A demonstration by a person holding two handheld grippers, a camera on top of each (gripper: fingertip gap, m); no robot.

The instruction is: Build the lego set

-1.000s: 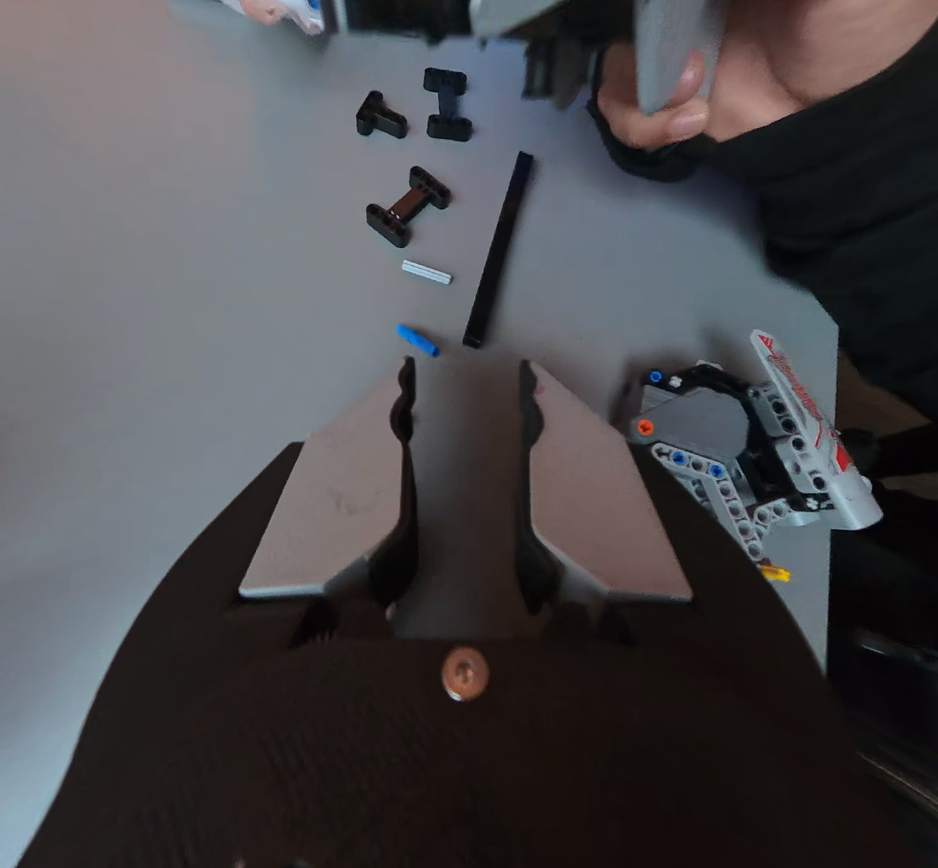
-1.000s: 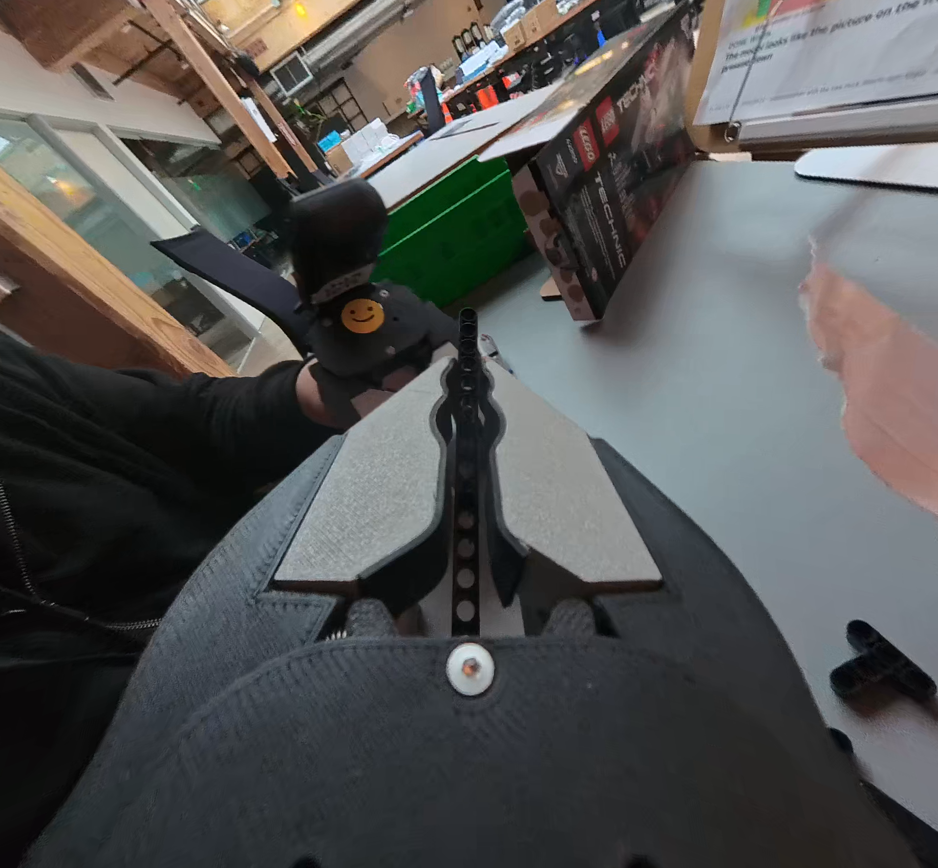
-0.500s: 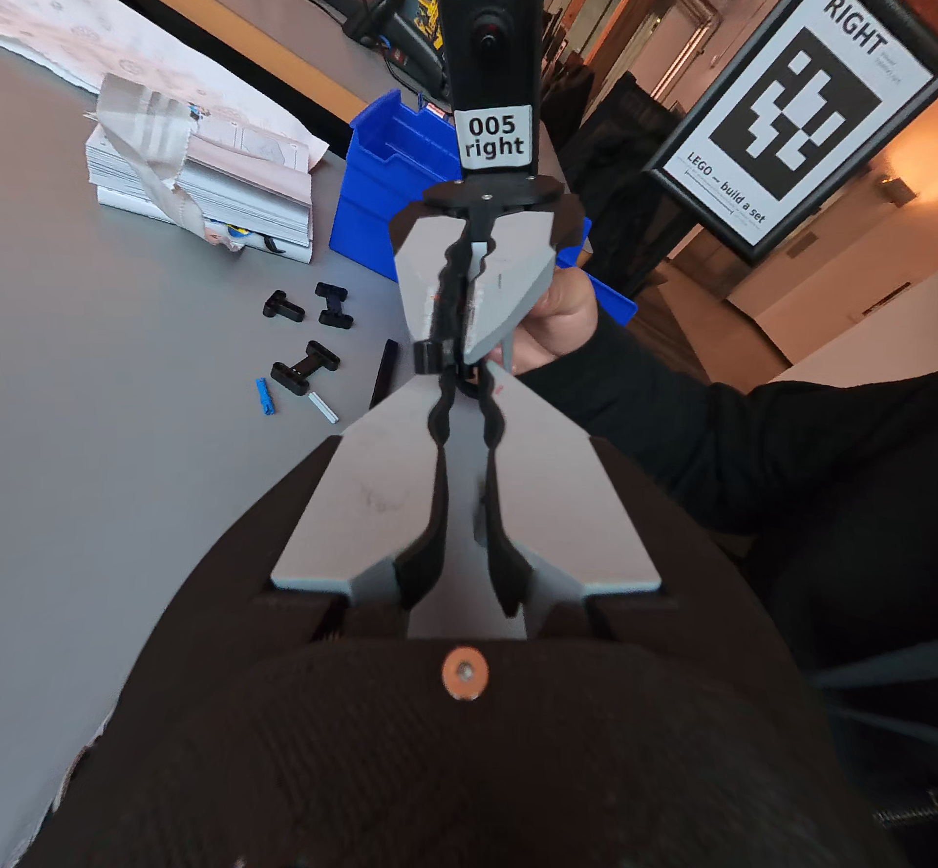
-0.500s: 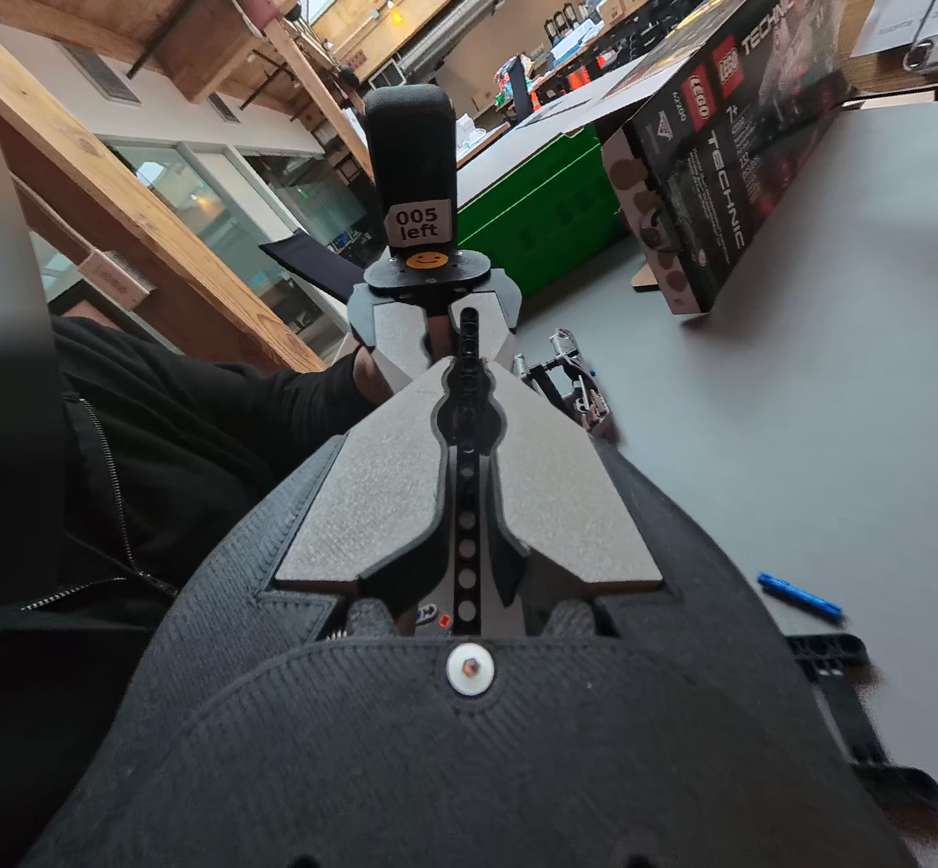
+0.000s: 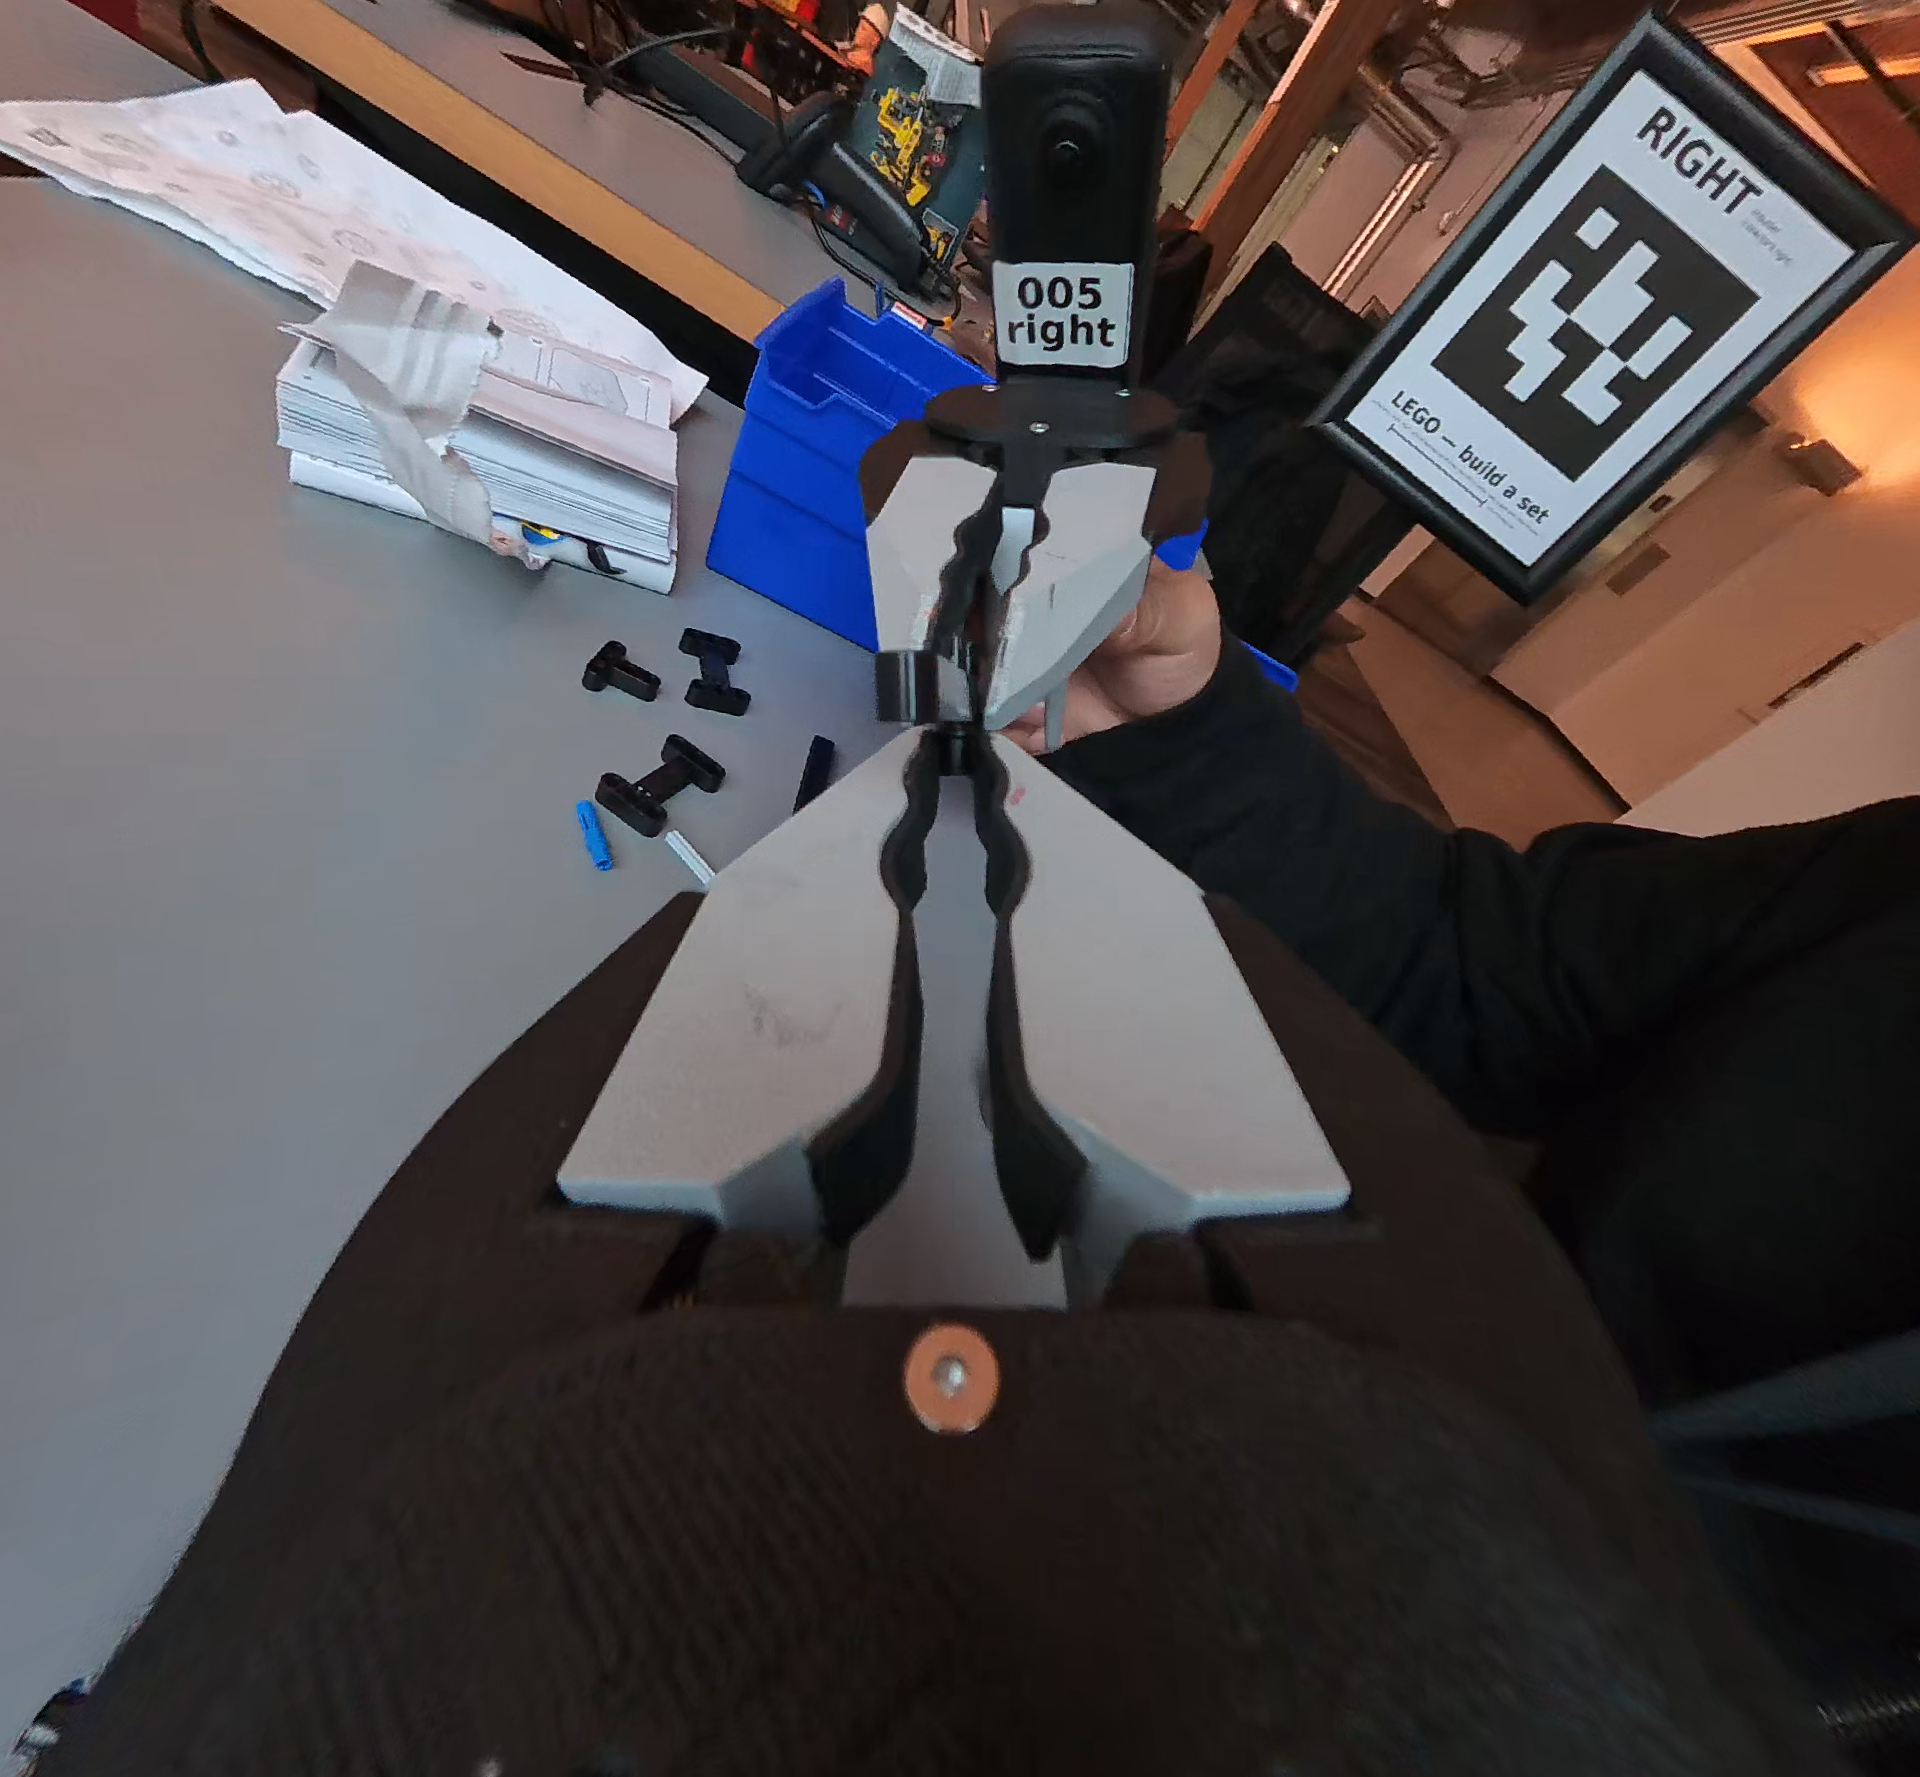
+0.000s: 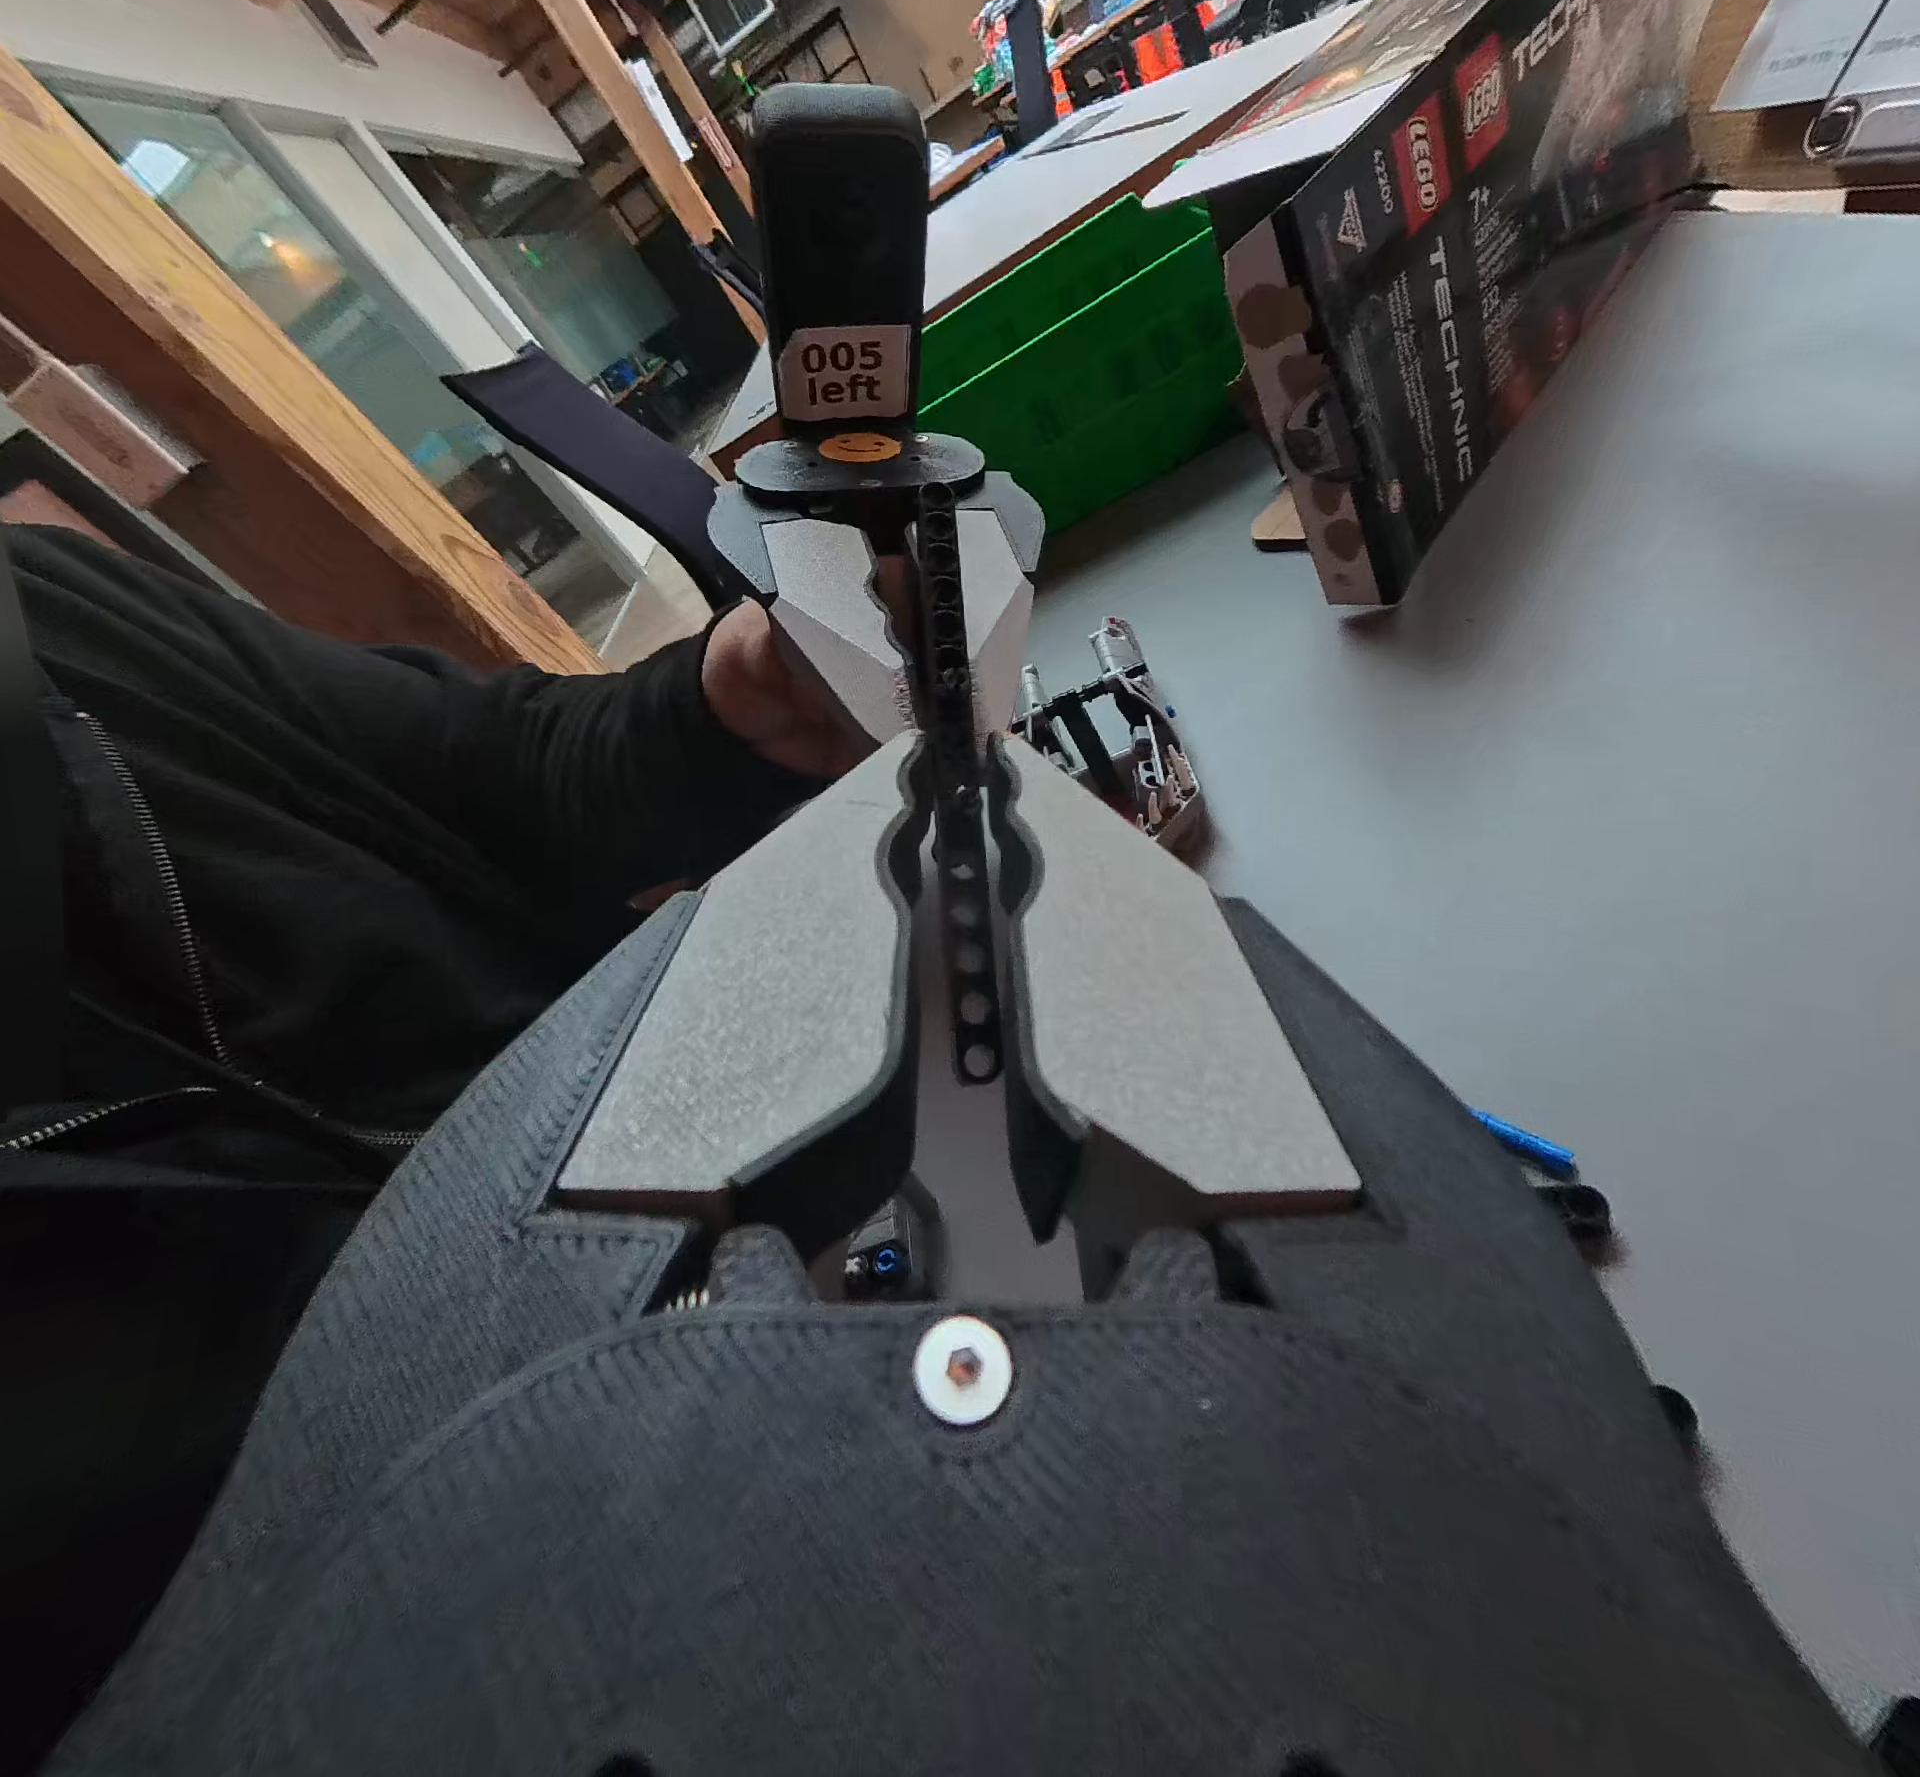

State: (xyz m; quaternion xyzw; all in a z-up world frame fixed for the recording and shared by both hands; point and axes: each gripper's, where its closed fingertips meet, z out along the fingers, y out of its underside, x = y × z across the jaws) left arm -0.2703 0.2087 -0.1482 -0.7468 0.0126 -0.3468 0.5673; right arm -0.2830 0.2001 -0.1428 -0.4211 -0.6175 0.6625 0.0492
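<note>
Though grip unclear, narrow left tongs point(image 5: 951, 753) at slim holed black beam point(image 6: 948, 647) in right tongs point(image 6: 954, 740).

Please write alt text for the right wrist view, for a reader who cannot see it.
The right gripper holds a long black beam, its far end reaching between the open jaws of the left gripper facing it. Behind, on the grey table, sit a partly built model and a dark box.

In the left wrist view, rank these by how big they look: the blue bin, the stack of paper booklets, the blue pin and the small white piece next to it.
1. stack of paper booklets
2. blue bin, partly hidden behind the right gripper
3 and 4. blue pin and white piece look about alike; the white one is partly hidden, so no ranking.
</note>
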